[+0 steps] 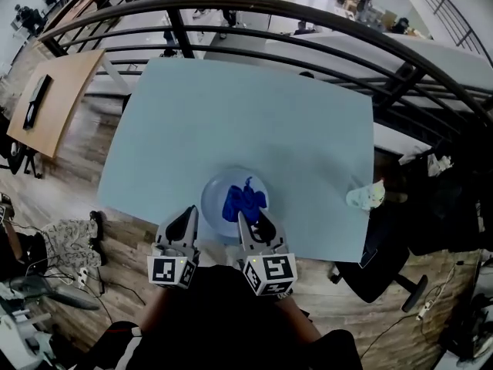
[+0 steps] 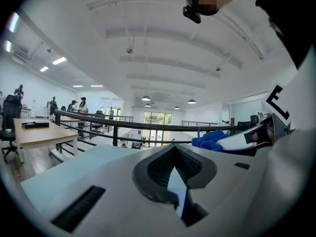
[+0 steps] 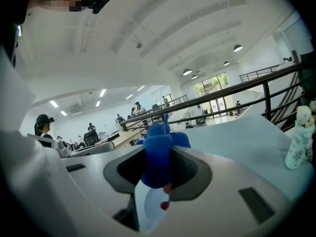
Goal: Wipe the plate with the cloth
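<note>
A pale blue plate sits near the front edge of the light blue table. A bright blue cloth lies bunched on it. My right gripper is shut on the cloth, and the plate shows just under its jaws. My left gripper is at the plate's left rim, its jaws closed on a thin pale edge of the plate. In the left gripper view the cloth and the right gripper's finger appear to the right.
A small white patterned bottle stands at the table's right edge, also in the right gripper view. A black railing runs behind the table. A dark chair is at the front right, a wooden desk to the left.
</note>
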